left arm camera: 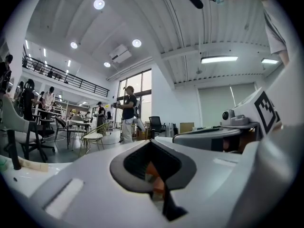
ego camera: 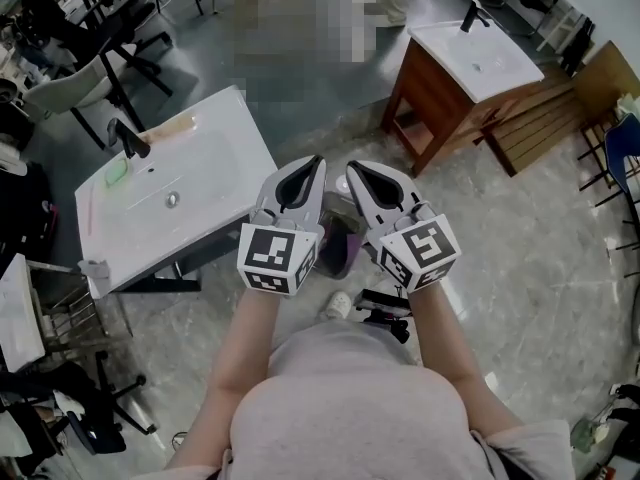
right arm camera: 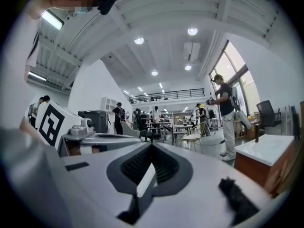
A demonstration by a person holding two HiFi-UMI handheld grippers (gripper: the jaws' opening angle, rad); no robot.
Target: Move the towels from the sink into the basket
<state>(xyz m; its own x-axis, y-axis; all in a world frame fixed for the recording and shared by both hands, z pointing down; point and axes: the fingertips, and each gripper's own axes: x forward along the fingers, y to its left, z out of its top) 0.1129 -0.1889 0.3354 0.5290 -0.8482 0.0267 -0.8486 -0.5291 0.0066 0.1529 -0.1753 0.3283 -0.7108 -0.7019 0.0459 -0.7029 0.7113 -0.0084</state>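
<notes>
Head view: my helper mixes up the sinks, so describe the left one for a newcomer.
On the grey floor, left of the person, stands a white sink with a black faucet. Unlike the other sink, it has no brown wooden cabinet under it.

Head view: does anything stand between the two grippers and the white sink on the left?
Nothing visible does. The left gripper and right gripper, jaws together and empty, are held side by side just right of the sink, only floor between. No towel shows in its basin.
</notes>
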